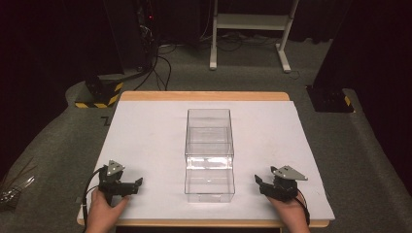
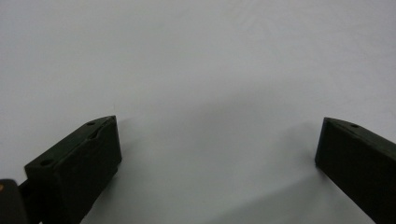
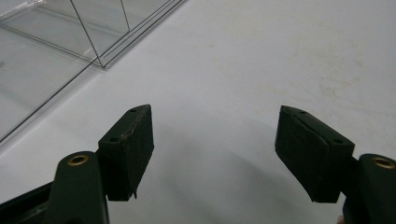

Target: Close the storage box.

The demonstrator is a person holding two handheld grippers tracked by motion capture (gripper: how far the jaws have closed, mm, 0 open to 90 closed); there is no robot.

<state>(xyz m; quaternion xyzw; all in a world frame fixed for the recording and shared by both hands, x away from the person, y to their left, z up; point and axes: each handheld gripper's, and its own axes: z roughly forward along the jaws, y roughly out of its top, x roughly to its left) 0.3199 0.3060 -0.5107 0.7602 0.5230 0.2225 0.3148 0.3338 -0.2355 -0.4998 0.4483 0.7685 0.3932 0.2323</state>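
the clear plastic drawer box [image 1: 209,154] stands mid-bench on the white sheet [image 1: 145,141]. the left gripper [image 1: 131,186] and right gripper [image 1: 262,184] rest either side of it, well apart, jaws wide and empty, probably poised to steady it from both sides.

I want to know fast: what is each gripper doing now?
Left gripper: open, holding nothing.
Right gripper: open, holding nothing, beside the clear plastic box.
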